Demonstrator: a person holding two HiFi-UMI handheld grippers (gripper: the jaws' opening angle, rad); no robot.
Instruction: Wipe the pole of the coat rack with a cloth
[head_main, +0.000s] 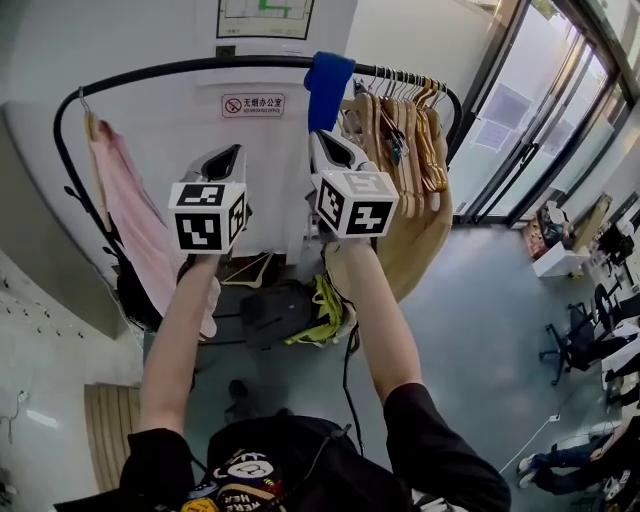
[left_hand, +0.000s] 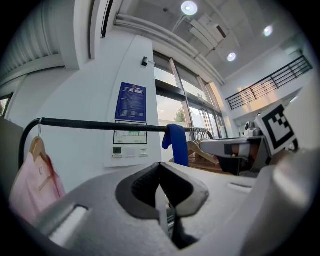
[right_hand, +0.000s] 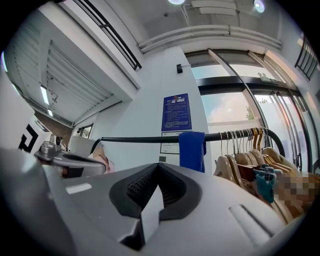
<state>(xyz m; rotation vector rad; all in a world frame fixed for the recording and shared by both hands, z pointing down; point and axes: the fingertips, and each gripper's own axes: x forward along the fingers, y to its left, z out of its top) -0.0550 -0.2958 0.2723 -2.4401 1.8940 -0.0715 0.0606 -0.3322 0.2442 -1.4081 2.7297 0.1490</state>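
Note:
The coat rack's black pole runs across the top of the head view. A blue cloth hangs draped over it near the middle. My left gripper is raised below the pole, left of the cloth, jaws shut and empty. My right gripper sits just under the cloth's lower edge, also shut with nothing in it. In the left gripper view the pole and cloth lie beyond the closed gripper. The right gripper view shows the cloth on the pole ahead of the closed gripper.
A pink garment hangs at the rack's left end. Several wooden hangers crowd the right end. Dark bags and a yellow-green item lie on the floor under the rack. Glass doors and office chairs stand to the right.

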